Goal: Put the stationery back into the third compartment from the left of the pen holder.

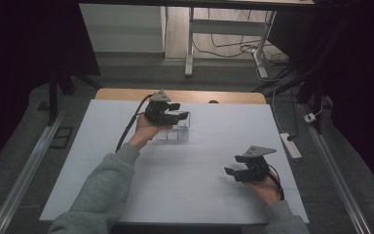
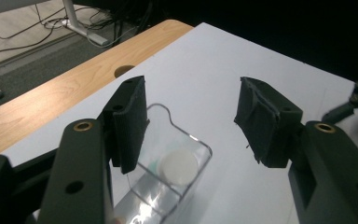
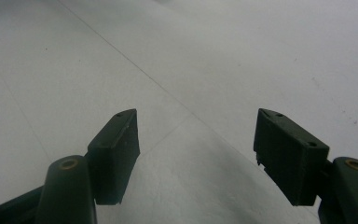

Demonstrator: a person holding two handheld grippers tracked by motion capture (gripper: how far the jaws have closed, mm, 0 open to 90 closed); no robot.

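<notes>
— Jaws on both grippers stand apart, gripping nothing. Where is the left gripper (image 1: 179,112)?

— At the far side of the white sheet (image 1: 199,195), held over a clear box (image 1: 177,131). The left gripper view has its jaws spread wide, one black pad (image 2: 130,122) just inside the box's (image 2: 177,158) near wall, the other clear of it over bare sheet.

— What sits in the box?

— A white disc (image 2: 179,166) lies flat in one compartment. Whether the pad touches the wall cannot be told.

— And the right gripper (image 1: 231,173)?

— Low over the sheet's near right part, well apart from the box, resting in an upturned hand (image 1: 268,187). The right gripper view puts plain white sheet (image 3: 191,70) between its jaws. A wooden table edge (image 1: 126,94) shows beyond the sheet, and grey sleeves (image 1: 102,190) reach in from below.
</notes>
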